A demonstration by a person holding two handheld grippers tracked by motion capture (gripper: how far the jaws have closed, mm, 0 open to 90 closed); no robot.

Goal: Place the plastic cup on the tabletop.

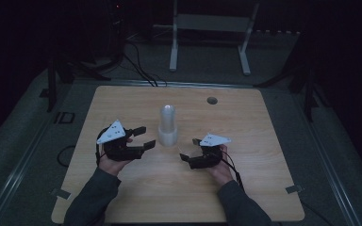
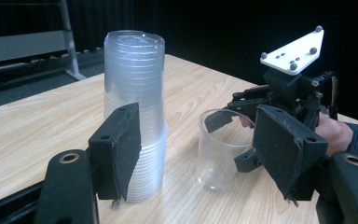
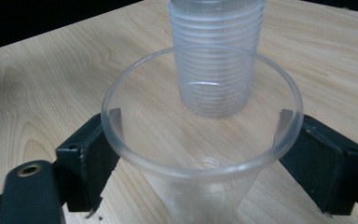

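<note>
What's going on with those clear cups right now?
Right tongs open around single cup, upright on table. Left tongs open, empty, beside cup stack. Nothing in the way.

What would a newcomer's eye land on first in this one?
First, the tall stack of clear plastic cups standing upright near the middle of the wooden table, pale against the dark room. Next, a single clear cup standing on the table just right of the stack, between the jaws of the right gripper. The left gripper sits left of the stack, jaws apart and holding nothing.
</note>
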